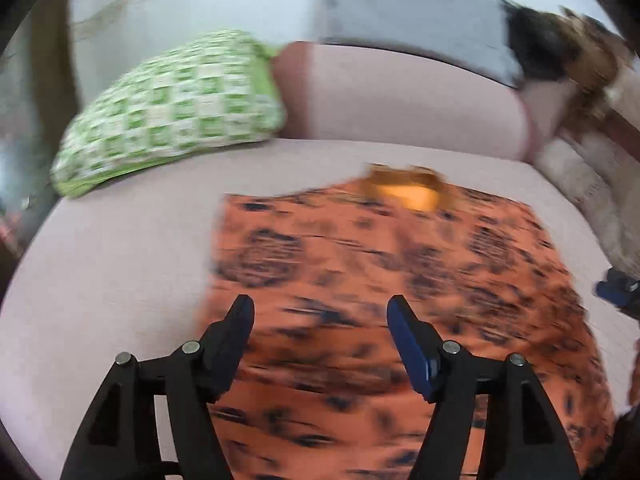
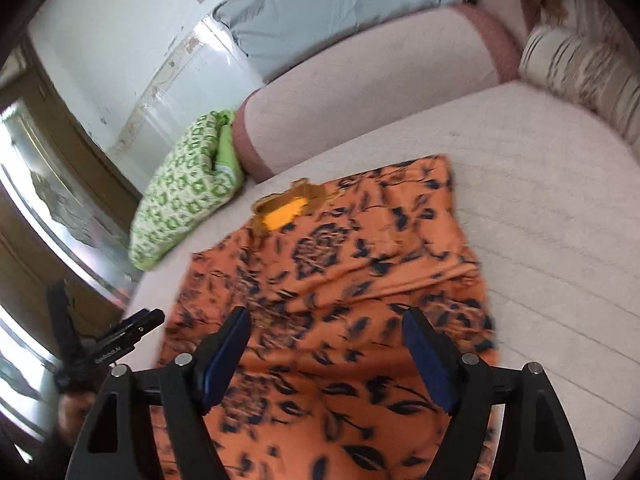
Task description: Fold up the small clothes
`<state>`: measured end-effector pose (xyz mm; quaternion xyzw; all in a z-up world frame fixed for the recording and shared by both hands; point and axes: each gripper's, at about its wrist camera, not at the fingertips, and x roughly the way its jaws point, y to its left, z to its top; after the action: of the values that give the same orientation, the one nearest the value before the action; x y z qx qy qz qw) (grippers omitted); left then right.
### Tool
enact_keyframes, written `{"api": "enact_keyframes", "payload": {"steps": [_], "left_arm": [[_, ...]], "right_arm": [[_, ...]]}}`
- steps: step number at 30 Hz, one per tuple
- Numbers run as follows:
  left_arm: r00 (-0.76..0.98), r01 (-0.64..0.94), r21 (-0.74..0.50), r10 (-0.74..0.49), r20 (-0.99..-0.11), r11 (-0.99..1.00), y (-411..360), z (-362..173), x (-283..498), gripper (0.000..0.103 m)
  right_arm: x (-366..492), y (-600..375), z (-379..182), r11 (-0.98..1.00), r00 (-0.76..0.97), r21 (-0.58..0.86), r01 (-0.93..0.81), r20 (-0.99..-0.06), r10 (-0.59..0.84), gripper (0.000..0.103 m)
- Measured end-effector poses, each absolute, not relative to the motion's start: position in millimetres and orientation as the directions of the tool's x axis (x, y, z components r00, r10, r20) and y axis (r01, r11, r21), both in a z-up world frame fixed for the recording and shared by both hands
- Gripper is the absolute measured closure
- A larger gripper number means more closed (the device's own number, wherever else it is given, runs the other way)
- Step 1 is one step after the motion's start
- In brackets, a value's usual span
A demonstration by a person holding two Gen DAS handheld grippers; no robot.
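An orange garment (image 1: 360, 280) (image 2: 332, 280) with a dark flower print lies spread on the pale pink sofa seat (image 1: 120, 260) (image 2: 552, 240). Its brown neckline with a yellow lining (image 1: 404, 190) (image 2: 286, 206) points toward the backrest. My left gripper (image 1: 320, 308) hovers over the garment's near left part, open, with nothing between its fingers. My right gripper (image 2: 326, 318) is open too, over the garment's near middle, and no cloth is pinched. The left gripper (image 2: 132, 330) also shows at the garment's left edge in the right wrist view. At the right edge of the left wrist view, a bit of the right gripper (image 1: 618, 288) shows.
A green checked cushion (image 1: 172, 112) (image 2: 188, 200) leans at the seat's far left. A striped cream cushion (image 2: 580, 72) lies at the far right. A grey cloth (image 1: 400, 8) (image 2: 320, 4) hangs over the sofa backrest (image 1: 400, 96). A doorway (image 2: 40, 200) is off the left side.
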<state>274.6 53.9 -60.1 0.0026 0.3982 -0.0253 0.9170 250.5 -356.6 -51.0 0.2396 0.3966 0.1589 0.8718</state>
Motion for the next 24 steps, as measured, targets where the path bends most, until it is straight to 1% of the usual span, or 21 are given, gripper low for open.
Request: {"api": "enact_keyframes", "payload": {"steps": [1,3,5,7,8,9,10,11,12,13,14,15,16,18,19,22,24], "left_arm": [[0.659,0.021,-0.018,-0.028,-0.752,1.000,65.8,-66.1,277.5,0.034],[0.616,-0.034,-0.063,-0.028,-0.787,0.997,90.1,-79.2,286.2,0.034],[0.580,-0.078,-0.082,-0.022,-0.814,0.994,107.0,-95.7,295.7,0.034],[0.562,-0.116,-0.121,-0.035,-0.827,0.986,114.9,-108.4,296.3,0.034],[0.555,-0.132,-0.139,-0.043,-0.831,0.981,118.0,-112.4,297.5,0.034],[0.553,-0.145,-0.155,-0.050,-0.832,0.977,120.4,-115.6,298.6,0.034],[0.557,-0.156,-0.176,-0.061,-0.828,0.972,124.1,-118.4,299.2,0.034],[0.559,-0.159,-0.188,-0.069,-0.826,0.969,125.8,-120.1,300.2,0.034],[0.561,-0.159,-0.186,-0.067,-0.825,0.969,125.6,-121.1,299.8,0.035],[0.564,-0.158,-0.184,-0.064,-0.823,0.970,124.1,-122.0,299.7,0.038],[0.560,-0.155,-0.170,-0.055,-0.826,0.973,123.0,-123.5,300.3,0.045],[0.552,-0.154,-0.153,-0.044,-0.833,0.976,123.1,-125.4,300.9,0.051],[0.546,-0.160,-0.144,-0.034,-0.837,0.977,123.9,-127.6,300.8,0.060],[0.552,-0.162,-0.144,-0.032,-0.833,0.976,124.1,-125.9,296.3,0.063],[0.552,-0.158,-0.139,-0.029,-0.834,0.978,123.1,-125.2,295.4,0.066],[0.549,-0.163,-0.126,-0.016,-0.836,0.978,124.9,-128.1,293.5,0.069],[0.555,-0.172,-0.125,-0.009,-0.831,0.977,125.2,-128.3,293.0,0.069]], "right_arm": [[262.2,-359.3,-50.2,0.822,0.634,0.564,-0.073,-0.610,0.475,0.023],[284.8,-364.6,-50.8,0.798,0.629,0.601,-0.045,-0.604,0.491,0.023],[311.3,-371.3,-56.7,0.798,0.621,0.602,0.017,-0.632,0.464,0.023],[343.6,-370.9,-69.0,0.800,0.564,0.599,0.040,-0.674,0.477,0.023],[356.8,-368.6,-75.5,0.817,0.537,0.574,0.056,-0.707,0.461,0.023],[371.5,-363.0,-85.8,0.836,0.488,0.544,0.067,-0.749,0.449,0.029],[377.0,-359.9,-90.6,0.843,0.467,0.533,0.069,-0.764,0.445,0.041],[384.2,-352.0,-98.4,0.866,0.429,0.497,0.061,-0.796,0.426,0.048],[387.5,-346.3,-102.8,0.883,0.403,0.467,0.052,-0.819,0.409,0.065],[389.1,-341.4,-106.3,0.899,0.384,0.436,0.045,-0.838,0.388,0.075],[388.9,-335.5,-107.4,0.915,0.374,0.403,0.027,-0.853,0.365,0.076],[387.7,-329.4,-104.4,0.930,0.376,0.369,0.001,-0.862,0.341,0.080],[387.0,-326.6,-101.4,0.933,0.373,0.361,-0.009,-0.864,0.338,0.082],[385.6,-320.8,-85.6,0.936,0.395,0.349,-0.031,-0.856,0.333,0.084],[383.4,-317.3,-73.6,0.937,0.417,0.346,-0.046,-0.846,0.333,0.084],[371.3,-306.1,-34.2,0.935,0.485,0.344,-0.091,-0.804,0.343,0.084],[350.3,-304.1,-9.8,0.947,0.546,0.306,-0.097,-0.779,0.308,0.084]]}}
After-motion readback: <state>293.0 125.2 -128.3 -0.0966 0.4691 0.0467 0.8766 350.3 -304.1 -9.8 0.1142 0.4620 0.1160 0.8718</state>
